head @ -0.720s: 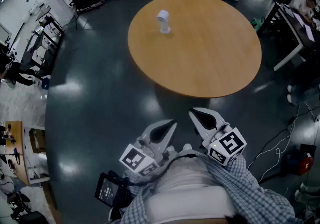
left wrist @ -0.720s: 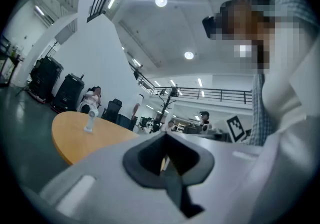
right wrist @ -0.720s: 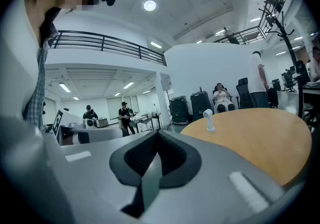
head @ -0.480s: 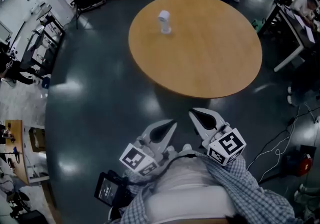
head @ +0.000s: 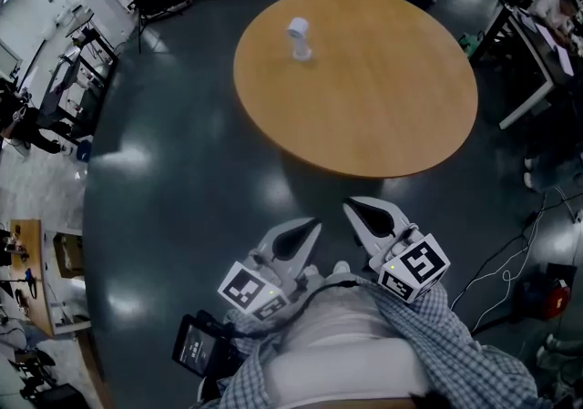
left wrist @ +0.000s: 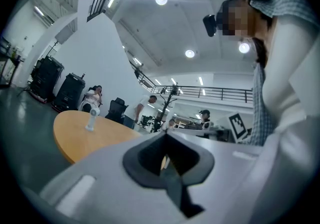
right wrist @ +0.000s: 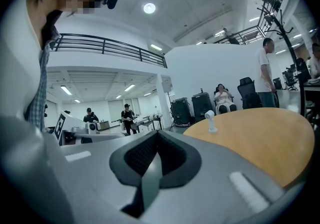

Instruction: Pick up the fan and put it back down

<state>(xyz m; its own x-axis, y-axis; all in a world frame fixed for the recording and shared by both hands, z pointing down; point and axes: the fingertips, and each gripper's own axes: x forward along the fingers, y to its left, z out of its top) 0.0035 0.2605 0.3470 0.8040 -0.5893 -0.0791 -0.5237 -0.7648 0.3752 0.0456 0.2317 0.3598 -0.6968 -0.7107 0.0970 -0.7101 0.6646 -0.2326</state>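
Nearby, marker cube [head: 414, 268] on right tongs [head: 351, 207]

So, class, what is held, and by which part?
Nothing. The left hand-held gripper and right hand-held gripper are shut, empty; the fan stands on the table.

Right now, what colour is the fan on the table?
The fan is white; it shows best in the head view.

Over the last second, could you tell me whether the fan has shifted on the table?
No. The fan stands upright at the same spot near the far left edge of the round table.
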